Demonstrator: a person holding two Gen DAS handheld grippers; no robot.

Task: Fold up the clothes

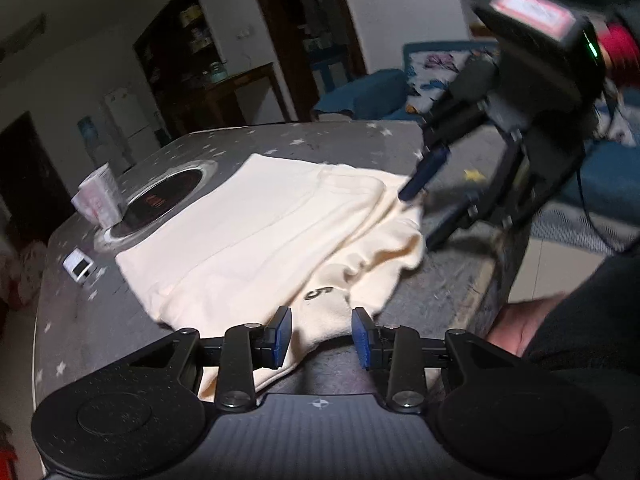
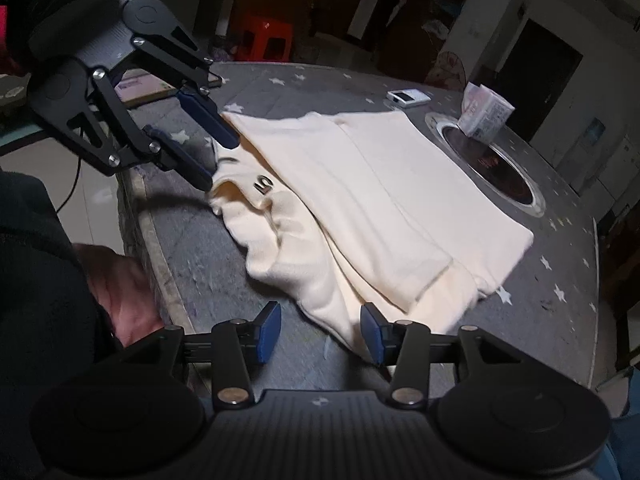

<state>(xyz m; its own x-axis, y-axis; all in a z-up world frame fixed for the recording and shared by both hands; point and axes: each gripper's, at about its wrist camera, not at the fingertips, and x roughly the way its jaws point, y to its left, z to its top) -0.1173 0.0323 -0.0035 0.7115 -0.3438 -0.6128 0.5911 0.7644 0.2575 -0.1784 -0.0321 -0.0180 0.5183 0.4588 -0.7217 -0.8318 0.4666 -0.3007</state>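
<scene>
A cream garment (image 1: 260, 220) (image 2: 380, 184) lies folded in flat layers on the grey star-patterned table (image 1: 80, 320) (image 2: 200, 264), with its near end bunched and a black "5" mark (image 1: 318, 293) (image 2: 263, 184) showing. My left gripper (image 1: 321, 316) (image 2: 218, 163) is open at that bunched end; cloth lies loosely between its blue pads, which do not press on it. My right gripper (image 2: 320, 312) (image 1: 419, 219) is open at the other near corner, and a fold of cloth reaches into the gap beside one pad. It looks blurred in the left wrist view.
A round dark hotplate (image 1: 168, 196) (image 2: 496, 172) is set into the table beyond the garment, with a tissue pack (image 1: 100, 196) (image 2: 484, 116) on its rim and a small white device (image 1: 78, 266) (image 2: 408, 96) nearby. A person's hand (image 1: 520, 328) (image 2: 116, 288) shows at the table edge.
</scene>
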